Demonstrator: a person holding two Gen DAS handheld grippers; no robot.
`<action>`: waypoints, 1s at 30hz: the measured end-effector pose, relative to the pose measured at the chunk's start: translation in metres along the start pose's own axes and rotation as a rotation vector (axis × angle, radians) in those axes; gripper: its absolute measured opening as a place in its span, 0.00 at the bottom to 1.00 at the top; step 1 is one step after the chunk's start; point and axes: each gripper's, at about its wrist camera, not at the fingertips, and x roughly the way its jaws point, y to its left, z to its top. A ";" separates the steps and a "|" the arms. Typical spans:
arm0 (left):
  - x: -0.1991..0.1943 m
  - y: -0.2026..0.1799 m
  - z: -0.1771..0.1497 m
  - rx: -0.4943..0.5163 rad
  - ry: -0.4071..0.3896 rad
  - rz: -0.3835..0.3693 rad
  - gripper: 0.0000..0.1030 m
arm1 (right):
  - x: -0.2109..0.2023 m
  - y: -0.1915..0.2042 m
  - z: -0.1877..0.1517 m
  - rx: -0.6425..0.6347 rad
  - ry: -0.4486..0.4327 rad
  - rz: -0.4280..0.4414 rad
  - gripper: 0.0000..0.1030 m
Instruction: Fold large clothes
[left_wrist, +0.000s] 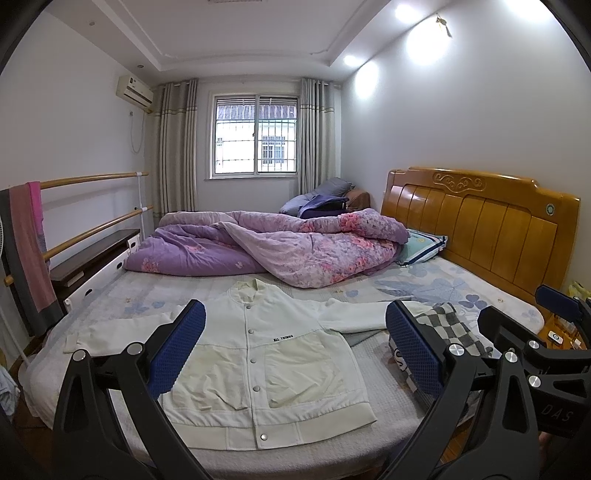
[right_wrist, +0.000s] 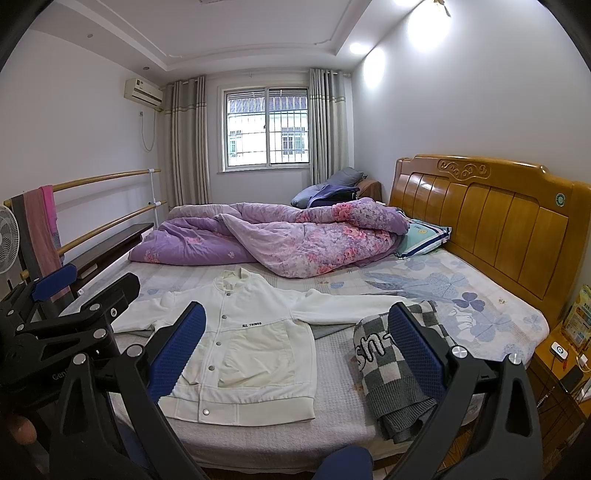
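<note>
Bedroom walls and a barred window (left_wrist: 255, 134) fill the upper half of both views, with the wooden headboard (left_wrist: 476, 218) at the right of the frame. Below them the bed (left_wrist: 424, 288) takes up the whole middle, and you stand at its near edge, looking across it.

A purple floral quilt (left_wrist: 280, 243) lies bunched along the far side, probably pushed back to free the near strip as a folding surface. On that strip, at lower centre, the white jacket (left_wrist: 258, 354) lies face up and buttoned, sleeves spread to either side, hem toward you; laid out flat like this, it looks ready for a first fold, which is not yet begun.

At the lower right of the frame a checkered knit (right_wrist: 388, 369) sits bundled just beside the jacket's sleeve, likely waiting its turn.

Your left gripper (left_wrist: 295, 350) hangs above the jacket's front with its jaws spread wide, holding nothing. Your right gripper (right_wrist: 295, 350) hovers between jacket and knit, jaws equally wide and empty, neither touching cloth
</note>
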 end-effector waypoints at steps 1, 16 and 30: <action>0.001 0.000 0.000 0.002 0.000 0.001 0.95 | 0.000 0.001 -0.001 -0.001 0.000 0.000 0.93; 0.007 0.003 0.000 0.004 -0.003 -0.007 0.95 | 0.007 -0.001 -0.003 0.004 0.011 0.007 0.93; 0.013 0.002 -0.004 0.011 -0.003 -0.011 0.95 | 0.011 -0.002 -0.006 0.007 0.018 0.006 0.93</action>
